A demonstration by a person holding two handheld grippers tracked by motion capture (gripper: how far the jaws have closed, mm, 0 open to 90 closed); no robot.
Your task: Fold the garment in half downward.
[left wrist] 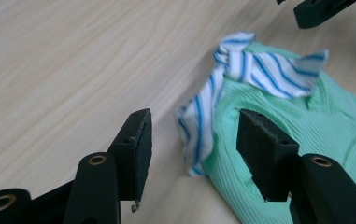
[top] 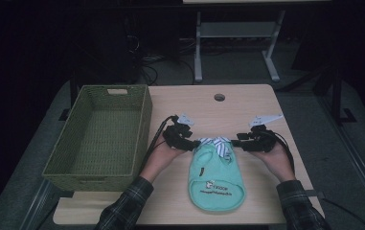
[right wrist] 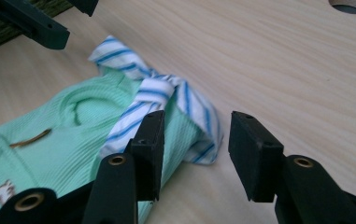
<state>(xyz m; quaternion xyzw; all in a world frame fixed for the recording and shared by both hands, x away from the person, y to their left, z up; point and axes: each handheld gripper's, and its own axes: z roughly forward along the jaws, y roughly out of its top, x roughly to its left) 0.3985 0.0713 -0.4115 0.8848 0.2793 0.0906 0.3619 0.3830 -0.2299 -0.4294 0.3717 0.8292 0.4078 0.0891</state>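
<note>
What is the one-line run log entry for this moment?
left gripper: open | right gripper: open | mint-green ribbed garment with blue-striped white collar: flat on table | green woven basket: left

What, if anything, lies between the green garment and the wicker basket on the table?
Nothing visible: bare table separates the green garment from the wicker basket, apart from the left gripper, whose hand lies between them.
</note>
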